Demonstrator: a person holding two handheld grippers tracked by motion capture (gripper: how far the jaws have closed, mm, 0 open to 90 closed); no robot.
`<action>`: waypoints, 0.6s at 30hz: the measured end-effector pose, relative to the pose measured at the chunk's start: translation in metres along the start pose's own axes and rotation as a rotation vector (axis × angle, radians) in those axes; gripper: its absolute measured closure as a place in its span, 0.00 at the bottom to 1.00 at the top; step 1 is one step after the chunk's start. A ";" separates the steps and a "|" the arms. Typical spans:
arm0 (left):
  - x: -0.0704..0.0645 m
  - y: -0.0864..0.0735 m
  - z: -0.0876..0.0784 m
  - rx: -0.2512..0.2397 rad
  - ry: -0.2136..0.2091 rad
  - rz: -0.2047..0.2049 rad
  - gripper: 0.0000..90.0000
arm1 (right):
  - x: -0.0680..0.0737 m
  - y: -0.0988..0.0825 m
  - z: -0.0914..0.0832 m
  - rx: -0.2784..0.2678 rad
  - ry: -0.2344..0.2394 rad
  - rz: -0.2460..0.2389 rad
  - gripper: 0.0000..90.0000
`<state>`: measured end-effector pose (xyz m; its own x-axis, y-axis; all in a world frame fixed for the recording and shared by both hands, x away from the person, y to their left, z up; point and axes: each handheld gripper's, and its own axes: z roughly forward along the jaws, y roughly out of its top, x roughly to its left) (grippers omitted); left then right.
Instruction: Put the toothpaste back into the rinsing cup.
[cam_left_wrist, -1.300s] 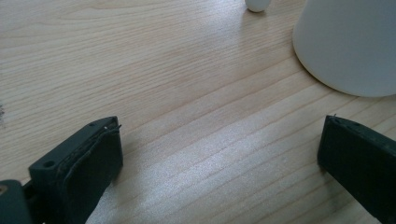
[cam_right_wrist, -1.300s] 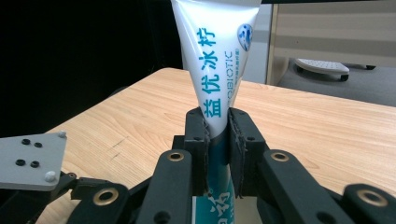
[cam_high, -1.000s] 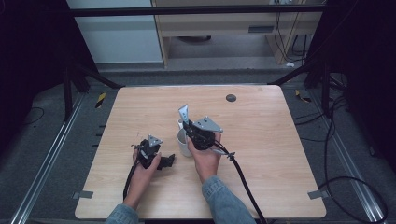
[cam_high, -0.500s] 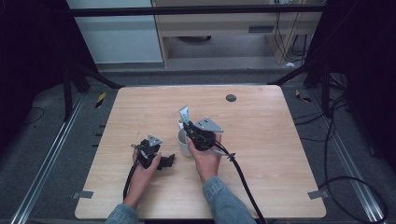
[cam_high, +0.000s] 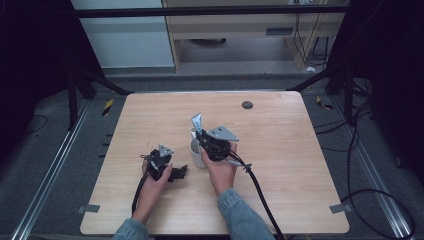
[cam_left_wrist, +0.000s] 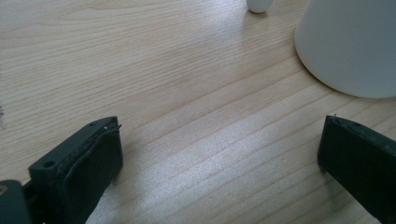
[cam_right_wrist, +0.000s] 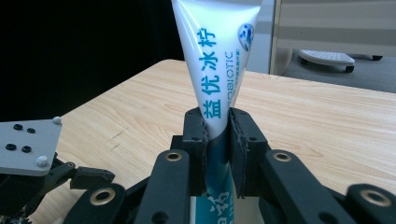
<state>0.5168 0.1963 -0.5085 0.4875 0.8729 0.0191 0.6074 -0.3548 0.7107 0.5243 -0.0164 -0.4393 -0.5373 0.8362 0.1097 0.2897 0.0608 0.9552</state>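
Right gripper (cam_right_wrist: 217, 135) clamps a white-and-teal plastic toothpaste tube (cam_right_wrist: 217, 56) printed with teal characters; both black pads press flat against the tube's sides, and the tube stands close to upright between them, widening toward the top of the right gripper view. In the high view the same tube (cam_high: 197, 121) sticks up from the right gripper (cam_high: 202, 136), directly above a white ceramic cup (cam_high: 196, 152) that sits on the light wooden table (cam_high: 280, 150) near its middle. The tube's lower end appears to be at or inside the cup's mouth; cannot tell whether it touches the rim. Right hand (cam_high: 220, 170) grasps the gripper body from the near side. Left gripper (cam_high: 175, 172) lies low on the table just left of the cup, held by the left hand (cam_high: 152, 177). In the left gripper view its jaws stand wide apart with bare wood between them, nothing gripped; the white cup (cam_left_wrist: 350, 46) rises just beyond the far jaw, apart from it. A small dark round disc (cam_high: 247, 105) lies farther back on the table, well apart from both hands.
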 end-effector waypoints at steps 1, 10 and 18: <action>0.000 0.000 0.000 0.000 0.000 0.000 0.00 | 0.000 0.000 0.000 0.000 0.000 0.000 0.86; 0.000 0.000 0.000 0.000 -0.001 0.000 0.00 | 0.000 0.000 0.000 0.000 -0.001 -0.009 0.85; 0.000 0.000 0.000 0.000 -0.001 0.000 0.00 | -0.001 0.001 0.000 0.002 0.003 -0.001 0.82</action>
<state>0.5169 0.1963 -0.5085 0.4881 0.8726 0.0186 0.6072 -0.3548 0.7109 0.5249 -0.0167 -0.4387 -0.5399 0.8346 0.1093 0.2909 0.0632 0.9547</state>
